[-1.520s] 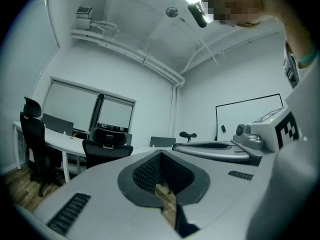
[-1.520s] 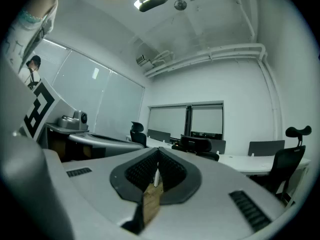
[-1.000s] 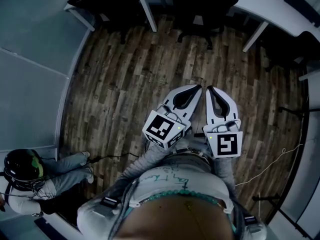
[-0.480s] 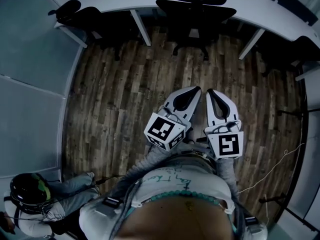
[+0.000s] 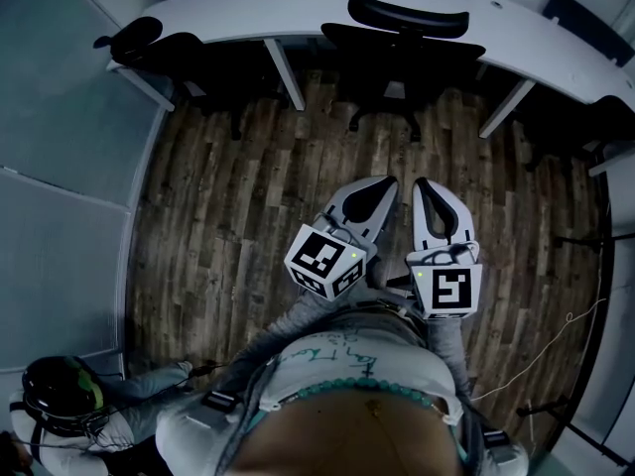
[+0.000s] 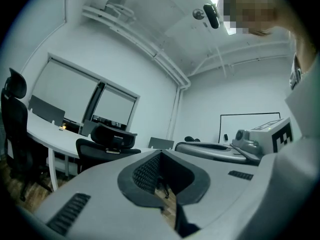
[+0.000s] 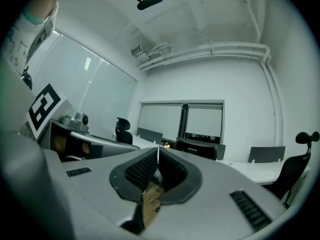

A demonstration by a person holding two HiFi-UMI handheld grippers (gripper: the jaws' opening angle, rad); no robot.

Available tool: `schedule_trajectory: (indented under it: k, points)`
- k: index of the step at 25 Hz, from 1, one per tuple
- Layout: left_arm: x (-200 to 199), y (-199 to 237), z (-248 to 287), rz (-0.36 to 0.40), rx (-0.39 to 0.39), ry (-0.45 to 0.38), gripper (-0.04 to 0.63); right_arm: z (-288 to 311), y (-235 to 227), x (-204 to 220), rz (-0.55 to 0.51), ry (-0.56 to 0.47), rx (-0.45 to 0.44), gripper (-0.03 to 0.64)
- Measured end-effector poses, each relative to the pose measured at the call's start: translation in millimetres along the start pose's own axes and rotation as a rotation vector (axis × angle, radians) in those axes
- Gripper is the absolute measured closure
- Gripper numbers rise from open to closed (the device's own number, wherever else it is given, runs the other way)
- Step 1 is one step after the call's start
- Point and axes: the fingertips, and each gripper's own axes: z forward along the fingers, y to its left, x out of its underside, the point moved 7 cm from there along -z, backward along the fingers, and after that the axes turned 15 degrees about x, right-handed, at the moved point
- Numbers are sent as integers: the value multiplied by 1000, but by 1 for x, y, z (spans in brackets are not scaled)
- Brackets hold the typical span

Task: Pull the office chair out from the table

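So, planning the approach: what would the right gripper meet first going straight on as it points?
Likely the black office chair at the white table; only open space shows before it, though depth is unclear.

A wood-plank floor (image 5: 248,196) carries the curved white table (image 5: 298,6) and the black office chair (image 5: 402,44) pushed in at it.

Three office chairs (image 5: 405,36) (one central), one curved table (image 5: 298,0), two claws (image 5: 389,182) (image 5: 419,183), one bystander (image 5: 62,397).
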Motion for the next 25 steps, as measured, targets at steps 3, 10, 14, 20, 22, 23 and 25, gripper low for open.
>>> schedule_trajectory:
  k: [3, 10, 14, 20, 22, 23, 25]
  points:
    - [-5, 19, -2, 5, 12, 5, 584, 17, 9, 0, -2, -4, 9, 598]
    - [-7, 39, -2, 11, 34, 25, 584, 34, 19, 3, 18, 20, 31, 598]
    - [-6, 42, 4, 2, 45, 25, 584, 38, 16, 9, 37, 48, 42, 598]
    - [-6, 60, 18, -6, 36, 34, 584, 63, 9, 9, 18, 42, 24, 598]
    - [-8, 68, 27, -1, 31, 38, 584, 75, 4, 10, 17, 36, 13, 598]
    - [-9, 73, 32, 2, 28, 38, 584, 82, 1, 11, 15, 35, 7, 597]
    - [-14, 83, 41, 7, 21, 35, 584, 97, -4, 10, 13, 34, -6, 598]
